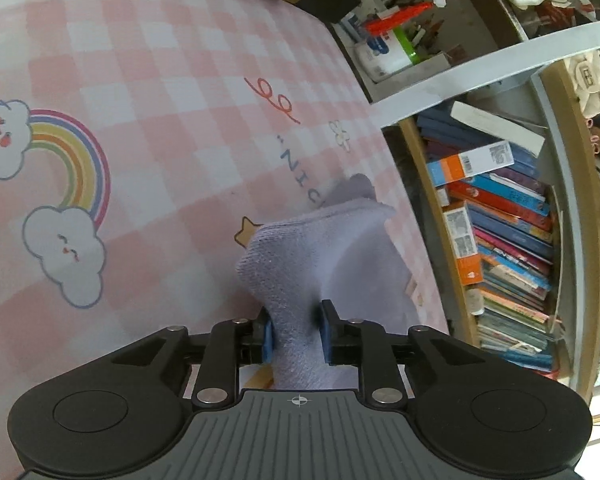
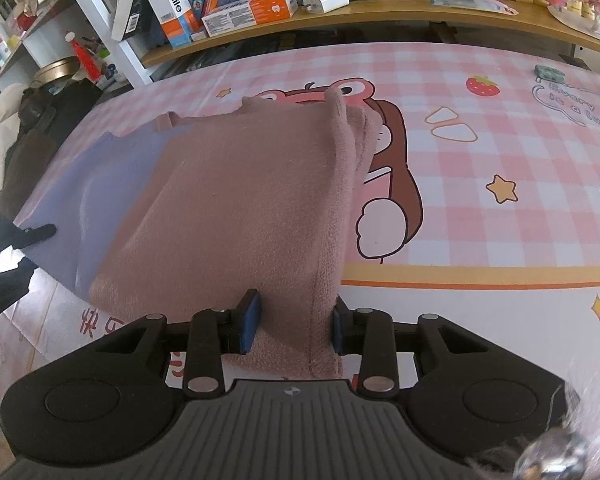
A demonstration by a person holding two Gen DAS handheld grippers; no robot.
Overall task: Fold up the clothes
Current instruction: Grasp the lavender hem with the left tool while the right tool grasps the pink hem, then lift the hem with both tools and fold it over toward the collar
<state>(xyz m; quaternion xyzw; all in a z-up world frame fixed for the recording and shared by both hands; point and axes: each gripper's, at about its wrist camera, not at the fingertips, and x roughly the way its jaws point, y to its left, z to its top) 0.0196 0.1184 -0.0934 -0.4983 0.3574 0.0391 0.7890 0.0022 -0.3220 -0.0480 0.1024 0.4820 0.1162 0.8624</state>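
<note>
The left gripper (image 1: 296,334) is closing its two blue-padded jaws on a fold of a lavender cloth (image 1: 320,256), so the jaws are standing only as far apart as the bunched fabric between them. The cloth is rising from the jaws and is falling forward onto the pink checked table cover (image 1: 160,80), near the printed rainbow with clouds (image 1: 52,200) and just beside the table's right edge. Beyond that edge, a shelf of books (image 1: 504,240) is standing. In the right wrist view, the right gripper (image 2: 296,328) is gripping the near edge of a dusty pink towel (image 2: 240,208) in the same way, with the jaws pressing on a thick hemmed fold. The towel is spreading away from the gripper and is lying over the lavender cloth (image 2: 112,184), which is showing out from under its left side. Both pieces are resting on the table cover (image 2: 500,152), partly covering a printed cartoon animal (image 2: 384,184). At the left border of this view, the other gripper (image 2: 16,240) is touching the edge of the lavender cloth. A wooden bookshelf (image 2: 340,12) is running behind the table.
</note>
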